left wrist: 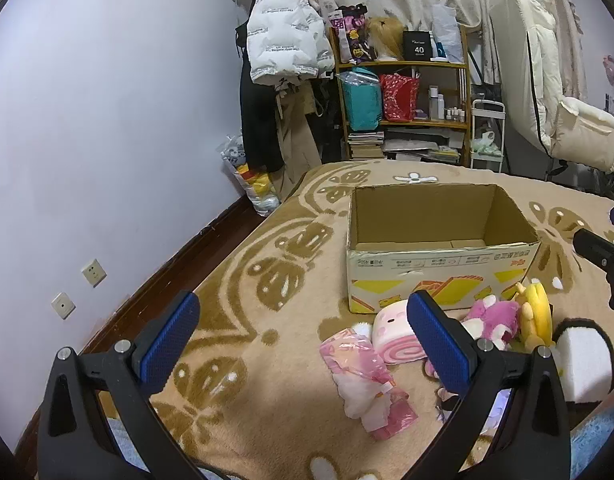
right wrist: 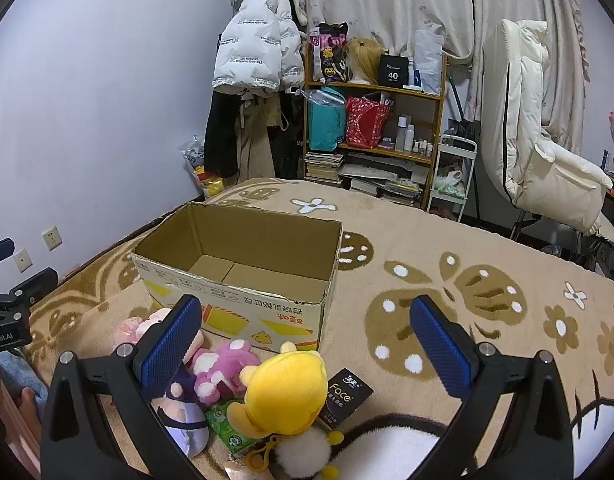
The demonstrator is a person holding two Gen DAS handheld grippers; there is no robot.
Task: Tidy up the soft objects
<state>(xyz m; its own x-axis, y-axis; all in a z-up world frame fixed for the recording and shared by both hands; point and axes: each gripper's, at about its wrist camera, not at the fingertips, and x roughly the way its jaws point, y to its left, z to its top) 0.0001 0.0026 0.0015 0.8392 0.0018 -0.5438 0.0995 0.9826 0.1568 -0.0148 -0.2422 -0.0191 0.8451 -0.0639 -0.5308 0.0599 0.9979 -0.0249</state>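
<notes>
An open cardboard box [left wrist: 439,256] stands on the bed's beige blanket [left wrist: 267,280], its flaps out of the way and its brown bottom bare as far as both views reach. The soft things lie bunched on the blanket along the box's printed near side: a pink-and-white swirl roll plush [left wrist: 391,340] touching the box's foot, a magenta plush [left wrist: 495,316] beside it, then a yellow plush [right wrist: 283,392] at the box's near right corner as the right wrist view has it. A wrapped pink plush in clear film [left wrist: 367,384] lies nearer the camera, apart from the box. A purple-and-white doll [right wrist: 183,412] sits under the right tongs' left finger, with a green packet [right wrist: 231,428] and a black "Face" tissue pack [right wrist: 345,398] next to the yellow plush. The left tongs [left wrist: 303,340] hang above the blanket with the blue pads spread wide, nothing between them; the right pad overlaps the roll plush in view, though I cannot tell whether it touches. The right tongs [right wrist: 307,340] are likewise wide open and hold nothing, poised over the toy cluster facing the box's corner. Beyond the bed stand a wooden shelf [right wrist: 435,96] and a white puffer jacket [right wrist: 255,52] hanging by the wall.
</notes>
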